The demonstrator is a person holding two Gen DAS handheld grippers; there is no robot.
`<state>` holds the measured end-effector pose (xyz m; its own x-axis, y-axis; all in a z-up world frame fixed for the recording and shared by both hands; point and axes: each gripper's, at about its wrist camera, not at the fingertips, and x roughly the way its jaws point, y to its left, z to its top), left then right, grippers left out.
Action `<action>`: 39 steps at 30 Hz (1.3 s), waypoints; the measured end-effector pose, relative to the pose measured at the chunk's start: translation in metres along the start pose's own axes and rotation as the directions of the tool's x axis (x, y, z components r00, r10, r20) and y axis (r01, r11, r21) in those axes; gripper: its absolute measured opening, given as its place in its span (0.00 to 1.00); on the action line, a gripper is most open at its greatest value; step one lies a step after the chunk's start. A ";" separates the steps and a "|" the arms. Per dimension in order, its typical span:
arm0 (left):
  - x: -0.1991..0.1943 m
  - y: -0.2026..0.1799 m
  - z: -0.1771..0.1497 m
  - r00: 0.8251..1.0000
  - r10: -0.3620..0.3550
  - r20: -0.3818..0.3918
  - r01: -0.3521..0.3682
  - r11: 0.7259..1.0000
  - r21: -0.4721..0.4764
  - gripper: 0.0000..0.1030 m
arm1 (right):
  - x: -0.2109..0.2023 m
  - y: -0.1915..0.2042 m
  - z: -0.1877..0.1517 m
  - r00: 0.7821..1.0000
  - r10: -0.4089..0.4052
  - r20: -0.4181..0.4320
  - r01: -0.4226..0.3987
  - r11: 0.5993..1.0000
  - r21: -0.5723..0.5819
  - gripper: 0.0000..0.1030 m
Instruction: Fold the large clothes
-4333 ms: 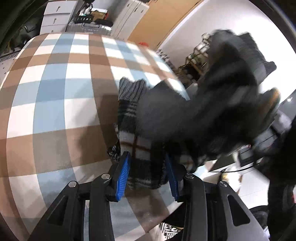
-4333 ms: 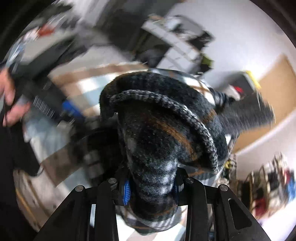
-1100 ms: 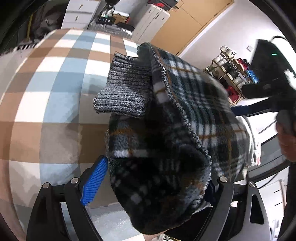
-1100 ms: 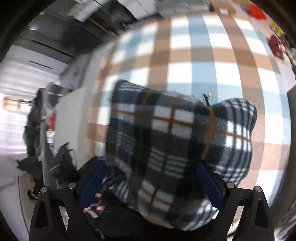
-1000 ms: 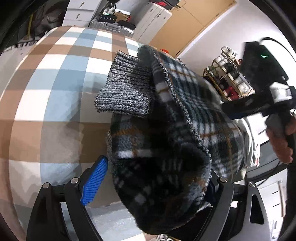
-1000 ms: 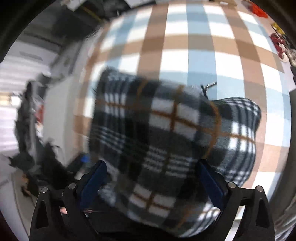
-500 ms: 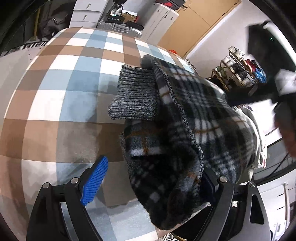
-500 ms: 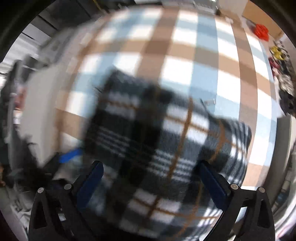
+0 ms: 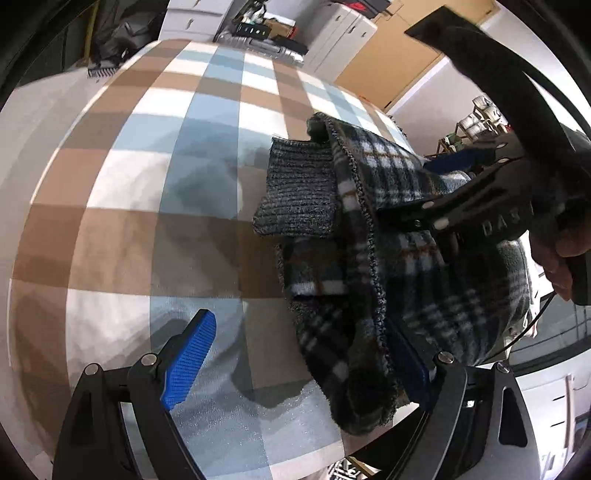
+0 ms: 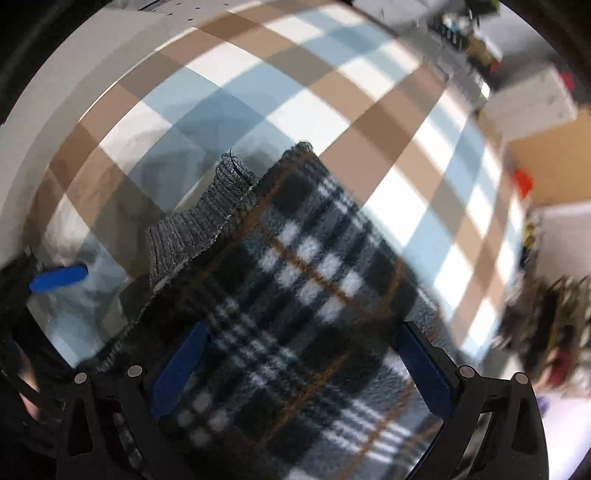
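A dark plaid fleece garment [image 9: 461, 295] lies in a folded bundle on the brown, blue and white checked bed cover [image 9: 147, 184], its grey ribbed cuff [image 9: 299, 195] sticking out to the left. My left gripper [image 9: 299, 325] is open: the left pad [image 9: 188, 354] stands free over the cover and the bundle's near edge leans on the right one. A hand [image 9: 561, 258] holds my right gripper [image 9: 424, 188] on top of the bundle. In the right wrist view the right gripper [image 10: 303, 328] stands open and wide over the plaid garment [image 10: 314, 277], both blue pad faces bare; the cuff [image 10: 192, 229] shows beyond.
The bundle sits near the cover's right edge, where the bed drops off. White drawers [image 9: 192, 22], a suitcase [image 9: 266, 37] and a wooden door [image 9: 388, 55] stand behind the bed. A cluttered shelf [image 9: 480, 122] is at the right.
The bundle has slid out from between my left jaws toward the right pad and sunk onto the cover. The right gripper has swung in over the bundle, rolling as it came.
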<state>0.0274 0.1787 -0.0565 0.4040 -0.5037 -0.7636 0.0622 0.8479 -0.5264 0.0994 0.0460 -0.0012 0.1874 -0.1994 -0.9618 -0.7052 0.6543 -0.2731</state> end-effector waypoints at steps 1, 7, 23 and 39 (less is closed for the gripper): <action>0.001 -0.001 0.000 1.000 0.005 -0.002 -0.005 1.000 0.001 0.85 | 0.005 -0.004 0.000 0.999 0.028 -0.021 -0.027 0.999 0.021 1.00; 0.003 -0.012 0.000 0.997 0.075 0.018 -0.075 0.995 0.059 0.85 | 0.025 -0.012 -0.001 0.998 0.065 -0.004 -0.065 0.996 0.062 1.00; -0.087 -0.029 0.000 0.972 -0.131 0.194 0.135 0.991 -0.007 0.82 | -0.074 -0.085 -0.138 0.869 0.463 0.177 -0.495 0.818 0.291 1.00; 0.013 -0.091 -0.004 0.974 -0.218 -0.067 0.222 0.973 0.057 0.77 | 0.008 -0.094 -0.149 0.602 0.727 0.329 -0.787 0.473 0.396 1.00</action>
<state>0.0236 0.0940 -0.0199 0.3192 -0.6860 -0.6538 0.2024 0.7233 -0.6602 0.0651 -0.1260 0.0191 -0.1753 0.5956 -0.7839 -0.2105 0.7552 0.6208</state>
